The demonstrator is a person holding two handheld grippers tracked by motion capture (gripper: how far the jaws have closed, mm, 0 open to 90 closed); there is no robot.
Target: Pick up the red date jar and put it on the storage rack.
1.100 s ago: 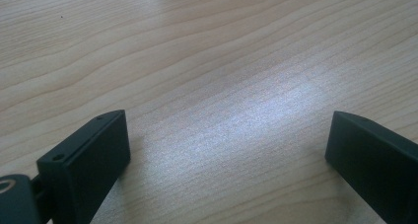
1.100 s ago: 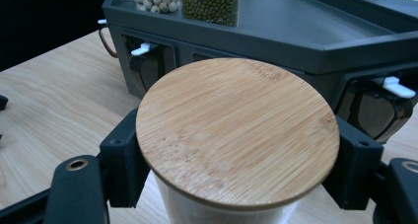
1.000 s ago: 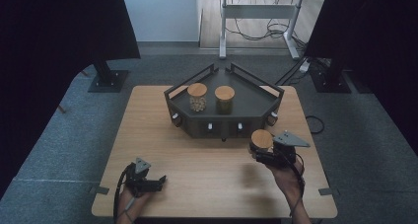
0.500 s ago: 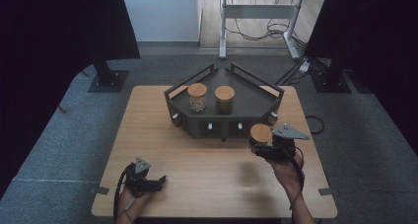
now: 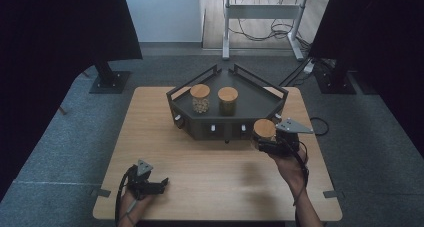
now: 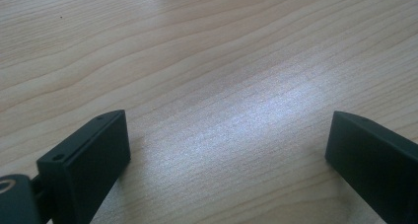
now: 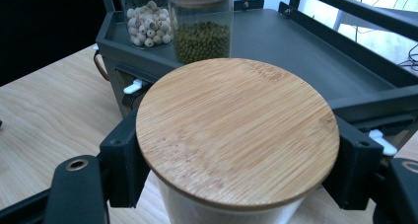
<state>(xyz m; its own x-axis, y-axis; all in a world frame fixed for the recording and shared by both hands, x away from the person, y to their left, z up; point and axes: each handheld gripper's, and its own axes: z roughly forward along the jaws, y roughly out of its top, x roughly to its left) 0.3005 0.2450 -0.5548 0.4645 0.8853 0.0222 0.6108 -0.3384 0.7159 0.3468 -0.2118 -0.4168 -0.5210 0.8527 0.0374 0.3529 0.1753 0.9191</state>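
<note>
My right gripper [image 5: 261,140] [image 7: 236,174] is shut on a glass jar with a round bamboo lid [image 7: 237,130] [image 5: 263,129], held above the table just in front of the right end of the dark tray [image 5: 250,104] [image 7: 296,46]. On the tray stand a jar of pale round seeds [image 5: 200,98] [image 7: 147,17] and a jar of green beans [image 5: 228,100] [image 7: 203,29], both with bamboo lids. My left gripper [image 5: 157,184] [image 6: 226,150] rests low at the front left of the wooden table, open, with bare wood between its jaws.
The wooden table [image 5: 210,177] has bare room in its middle and front. The tray has raised rails and small white knobs [image 7: 133,87] on its front face. Beyond the table are dark curtains, a stand base [image 5: 107,79] and a metal frame with cables [image 5: 260,22].
The right gripper has lifted the lidded jar and carried it a little toward the tray's right front corner. The left gripper has stayed where it was.
</note>
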